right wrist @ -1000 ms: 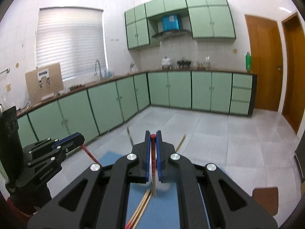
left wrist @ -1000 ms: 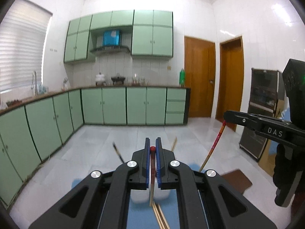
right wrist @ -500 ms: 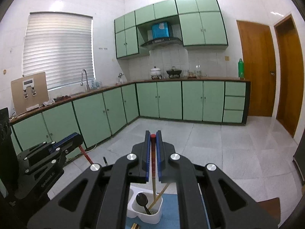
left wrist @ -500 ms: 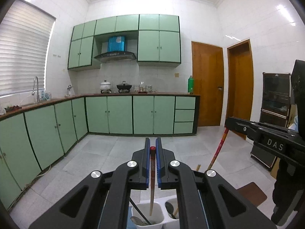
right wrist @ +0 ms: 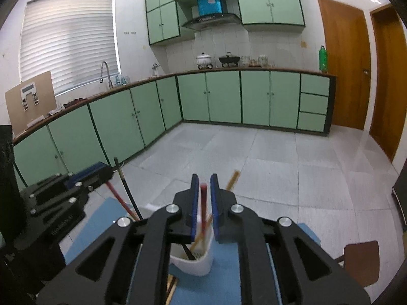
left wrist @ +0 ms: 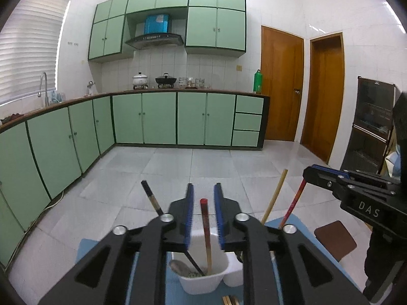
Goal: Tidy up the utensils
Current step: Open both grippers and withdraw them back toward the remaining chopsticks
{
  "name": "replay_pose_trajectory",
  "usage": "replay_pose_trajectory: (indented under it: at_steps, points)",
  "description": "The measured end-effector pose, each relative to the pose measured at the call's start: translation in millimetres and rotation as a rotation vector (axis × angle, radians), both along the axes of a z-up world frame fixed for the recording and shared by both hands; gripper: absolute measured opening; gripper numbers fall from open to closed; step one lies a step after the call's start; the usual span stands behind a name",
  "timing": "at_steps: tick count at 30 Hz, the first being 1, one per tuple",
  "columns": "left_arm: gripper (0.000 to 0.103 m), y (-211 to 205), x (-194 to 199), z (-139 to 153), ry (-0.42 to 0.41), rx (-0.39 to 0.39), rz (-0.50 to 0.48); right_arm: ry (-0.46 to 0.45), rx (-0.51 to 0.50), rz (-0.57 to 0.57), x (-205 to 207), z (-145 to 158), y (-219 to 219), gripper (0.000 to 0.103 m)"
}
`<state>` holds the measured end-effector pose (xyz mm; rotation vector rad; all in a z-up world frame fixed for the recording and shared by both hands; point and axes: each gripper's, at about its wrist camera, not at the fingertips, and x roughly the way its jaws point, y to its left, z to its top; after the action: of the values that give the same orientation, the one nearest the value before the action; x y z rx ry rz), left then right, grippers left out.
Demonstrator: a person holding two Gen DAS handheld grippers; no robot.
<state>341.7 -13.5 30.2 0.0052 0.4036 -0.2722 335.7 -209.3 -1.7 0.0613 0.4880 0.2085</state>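
Observation:
A white utensil holder (left wrist: 203, 277) stands on a blue mat (left wrist: 178, 292); it also shows in the right wrist view (right wrist: 195, 264). My left gripper (left wrist: 203, 193) is open, and a red-topped chopstick (left wrist: 205, 228) stands free in the holder between its jaws. A black-tipped chopstick (left wrist: 152, 200), a spoon (left wrist: 179, 267) and a bamboo chopstick (left wrist: 274, 195) also stand in the holder. My right gripper (right wrist: 202, 185) is slightly open around another red-topped chopstick (right wrist: 203, 203) that reaches into the holder. That right gripper (left wrist: 309, 171) is at the right of the left wrist view.
More chopsticks (left wrist: 230, 300) lie on the mat in front of the holder. A brown stool (left wrist: 334, 239) stands right of the table. Green kitchen cabinets (left wrist: 178, 119) line the far wall across a tiled floor.
Both grippers tilted down over the holder. The left jaws opened and let go of their red-topped chopstick, which now stands in the holder. The right jaws have parted a little.

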Motion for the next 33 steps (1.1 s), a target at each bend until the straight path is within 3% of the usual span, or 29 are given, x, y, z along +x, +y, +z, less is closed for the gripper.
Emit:
replay_pose_trajectory:
  at_steps: [10,15,24,33]
  points:
    - [0.055,17,-59,20,-0.038,-0.017,0.021,-0.082,0.040,-0.067,-77,12,-27,0.058]
    - [0.060,31,-99,7,-0.011,-0.070,0.053,-0.092,0.032,-0.069,-127,-7,-27,0.076]
    - [0.064,43,-159,-59,0.078,-0.067,0.104,-0.033,-0.018,-0.091,-199,-76,-6,0.088]
    - [0.066,43,-185,-119,0.182,-0.007,0.125,0.098,-0.033,-0.089,-224,-142,17,0.088]
